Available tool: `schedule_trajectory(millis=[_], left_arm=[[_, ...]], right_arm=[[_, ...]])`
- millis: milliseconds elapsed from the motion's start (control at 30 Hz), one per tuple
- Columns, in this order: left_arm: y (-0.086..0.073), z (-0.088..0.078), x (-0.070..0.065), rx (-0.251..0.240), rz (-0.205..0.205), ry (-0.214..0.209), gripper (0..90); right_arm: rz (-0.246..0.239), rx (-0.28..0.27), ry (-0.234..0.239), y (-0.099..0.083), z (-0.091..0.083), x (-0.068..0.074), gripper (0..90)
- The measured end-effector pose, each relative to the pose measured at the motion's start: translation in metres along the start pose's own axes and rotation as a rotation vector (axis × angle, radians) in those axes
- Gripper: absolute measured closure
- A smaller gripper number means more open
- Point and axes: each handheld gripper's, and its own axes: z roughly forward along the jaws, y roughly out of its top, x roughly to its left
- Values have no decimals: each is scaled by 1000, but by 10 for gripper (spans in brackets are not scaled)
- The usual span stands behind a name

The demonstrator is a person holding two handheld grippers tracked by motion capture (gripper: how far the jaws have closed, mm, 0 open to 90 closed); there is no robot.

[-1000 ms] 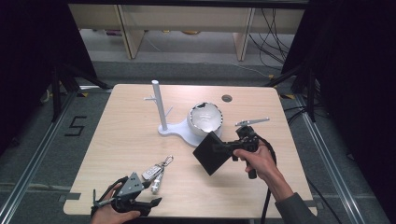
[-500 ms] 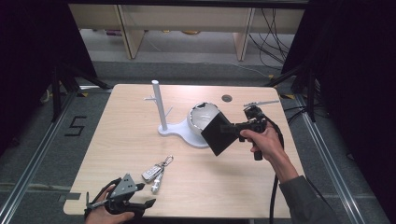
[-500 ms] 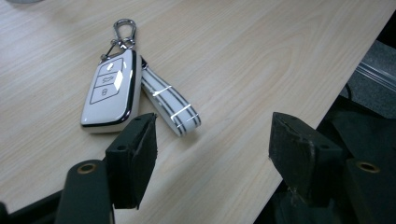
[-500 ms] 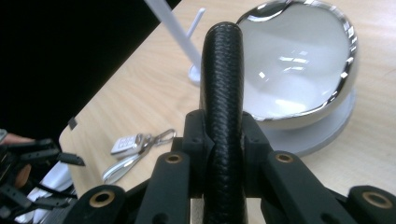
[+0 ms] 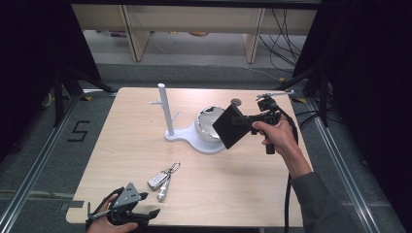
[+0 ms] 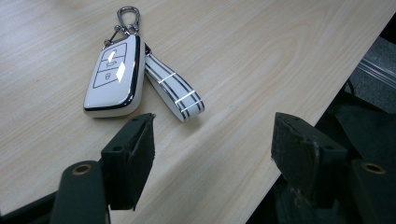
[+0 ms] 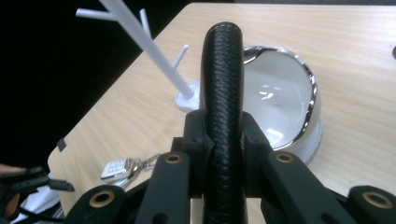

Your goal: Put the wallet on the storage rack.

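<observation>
Between the tight-clamped right gripper (image 7: 223,140) pads, flat black textured wallet (image 5: 232,127), liable to clip the chrome-rimmed white bowl (image 5: 208,122) just beyond; left gripper (image 6: 212,140) wide, empty.

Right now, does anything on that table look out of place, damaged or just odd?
Nothing looks broken or spilled. The car key lies flat near the open left gripper. The right gripper holds a black wallet tilted in the air above the white bowl.
</observation>
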Motion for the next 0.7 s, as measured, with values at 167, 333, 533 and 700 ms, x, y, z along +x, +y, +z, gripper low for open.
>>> schedule_trajectory(millis=[167,333,533,700], left_arm=[[-1,-1,1,9,10,-3,297],[-1,-3,2,17,7,0,289],[-1,-3,2,23,10,1,289],[-2,-2,3,29,19,-3,292]], right_arm=[[46,9,-14,7,4,-3,773],[86,6,-17,13,10,-9,773],[80,-8,-39,23,19,-19,773],[101,-1,-60,30,27,-22,773]])
